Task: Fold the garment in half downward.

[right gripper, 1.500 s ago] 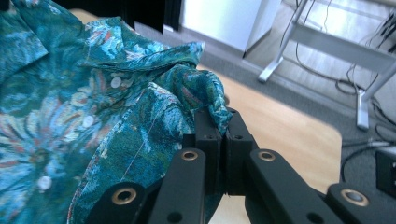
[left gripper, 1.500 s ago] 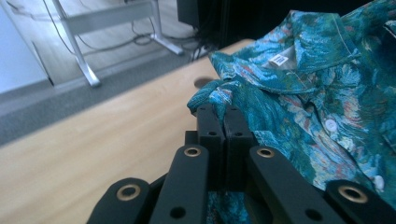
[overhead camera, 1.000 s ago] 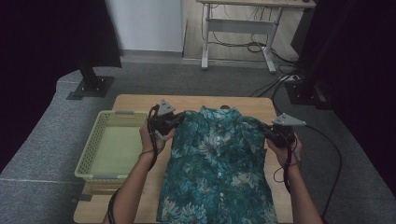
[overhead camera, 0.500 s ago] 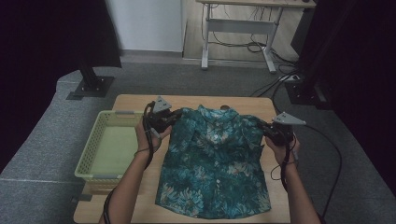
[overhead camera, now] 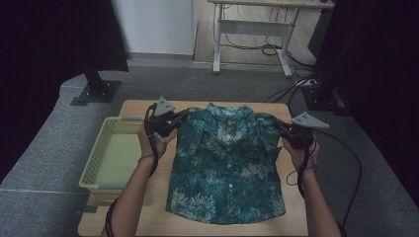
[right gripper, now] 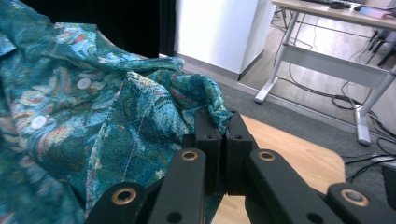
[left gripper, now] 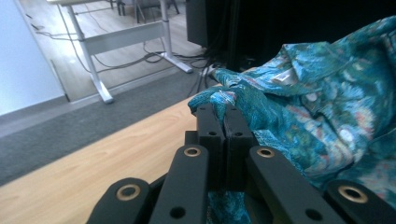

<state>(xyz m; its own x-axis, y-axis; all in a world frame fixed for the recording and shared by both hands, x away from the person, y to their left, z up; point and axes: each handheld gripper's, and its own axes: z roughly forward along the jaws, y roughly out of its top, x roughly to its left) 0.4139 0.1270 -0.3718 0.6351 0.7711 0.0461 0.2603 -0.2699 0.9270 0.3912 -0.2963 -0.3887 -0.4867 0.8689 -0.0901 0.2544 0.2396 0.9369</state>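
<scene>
I have the teal floral shirt (overhead camera: 227,163) spread front-up across the wooden surface (overhead camera: 133,107), collar toward the far edge and hem toward me, buttons running down its middle. My left gripper (overhead camera: 174,121) holds the shirt at its left shoulder; in the left gripper view its jaws are pressed together with a bunched fold of the fabric (left gripper: 219,100) caught between the tips. My right gripper (overhead camera: 285,132) does the same at the right shoulder, where the sleeve edge is gathered up: in the right gripper view the jaws are clamped on a ridge of the cloth (right gripper: 205,100), which rises above them. Both shoulders look slightly lifted off the surface, while the lower half of the shirt lies flat. A pale green basket (overhead camera: 101,158) sits on the surface just beside the shirt on my left, not touching it as far as I can tell. My left hand (overhead camera: 154,140) hovers over the basket's near-right corner.
</scene>
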